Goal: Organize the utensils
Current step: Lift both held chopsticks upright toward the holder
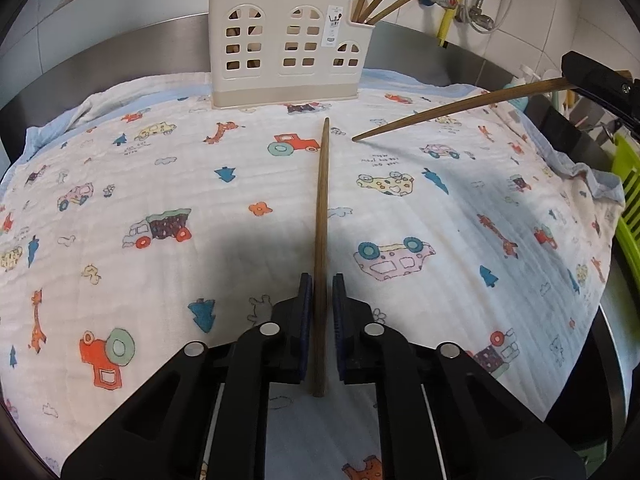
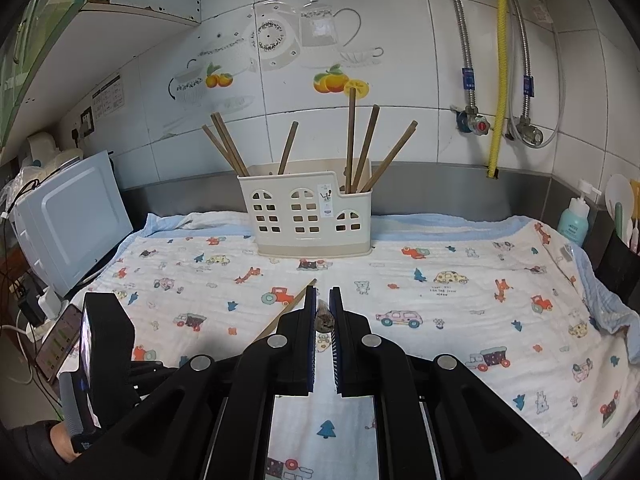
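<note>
chopsticks in holder (image 2: 362, 148): 6 | chopsticks between gripper fingers (image 1: 322, 240): 2 | holder (image 2: 308, 216): 1 | cloth (image 2: 460, 320): 1

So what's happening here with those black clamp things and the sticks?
A person is sorting wooden chopsticks into a cream plastic holder with window cut-outs at the back of a cartoon-printed cloth. Each hand works a black two-finger gripper. The left gripper has a brown wooden chopstick between its fingers, pointing at the holder. The right gripper clamps another chopstick. Several chopsticks already stand in the holder.
</note>
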`<state>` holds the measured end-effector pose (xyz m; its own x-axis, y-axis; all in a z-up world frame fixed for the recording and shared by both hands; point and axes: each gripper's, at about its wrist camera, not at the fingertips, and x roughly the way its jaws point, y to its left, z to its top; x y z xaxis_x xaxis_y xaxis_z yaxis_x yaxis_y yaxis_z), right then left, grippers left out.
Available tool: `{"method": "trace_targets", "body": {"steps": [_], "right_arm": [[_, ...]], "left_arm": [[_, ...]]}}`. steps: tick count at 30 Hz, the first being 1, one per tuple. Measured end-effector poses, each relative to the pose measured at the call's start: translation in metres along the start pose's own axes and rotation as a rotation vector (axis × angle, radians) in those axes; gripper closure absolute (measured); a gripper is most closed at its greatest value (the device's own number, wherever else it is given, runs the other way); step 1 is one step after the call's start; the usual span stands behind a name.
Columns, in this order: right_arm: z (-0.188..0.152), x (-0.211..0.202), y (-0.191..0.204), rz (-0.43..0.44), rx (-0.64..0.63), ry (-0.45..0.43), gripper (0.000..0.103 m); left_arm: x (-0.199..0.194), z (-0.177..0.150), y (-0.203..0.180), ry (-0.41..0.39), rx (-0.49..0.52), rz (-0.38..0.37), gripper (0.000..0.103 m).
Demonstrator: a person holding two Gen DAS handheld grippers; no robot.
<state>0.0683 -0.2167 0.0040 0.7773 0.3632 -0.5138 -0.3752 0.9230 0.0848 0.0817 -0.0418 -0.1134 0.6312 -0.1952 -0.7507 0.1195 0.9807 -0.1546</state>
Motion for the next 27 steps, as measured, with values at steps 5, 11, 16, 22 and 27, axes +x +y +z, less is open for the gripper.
{"method": "trace_targets", "body": {"steps": [5, 11, 16, 22, 27], "right_arm": [[0.009, -0.005, 0.002, -0.005, -0.017, -0.020, 0.096], [0.020, -0.010, 0.005, -0.006, -0.045, -0.045, 0.096], [0.031, -0.013, 0.010, -0.002, -0.066, -0.066, 0.096], [0.048, -0.012, 0.013, 0.015, -0.084, -0.081, 0.096], [0.071, -0.005, 0.011, 0.045, -0.104, -0.074, 0.096]], "left_arm": [[-0.012, 0.005, 0.004, -0.026, -0.017, -0.024, 0.097], [-0.040, 0.018, 0.010, -0.114, -0.025, -0.047, 0.098], [-0.065, 0.035, 0.009, -0.209, 0.001, -0.056, 0.098], [-0.083, 0.057, 0.010, -0.280, 0.022, -0.081, 0.098], [-0.089, 0.075, 0.013, -0.292, 0.039, -0.083, 0.098]]}}
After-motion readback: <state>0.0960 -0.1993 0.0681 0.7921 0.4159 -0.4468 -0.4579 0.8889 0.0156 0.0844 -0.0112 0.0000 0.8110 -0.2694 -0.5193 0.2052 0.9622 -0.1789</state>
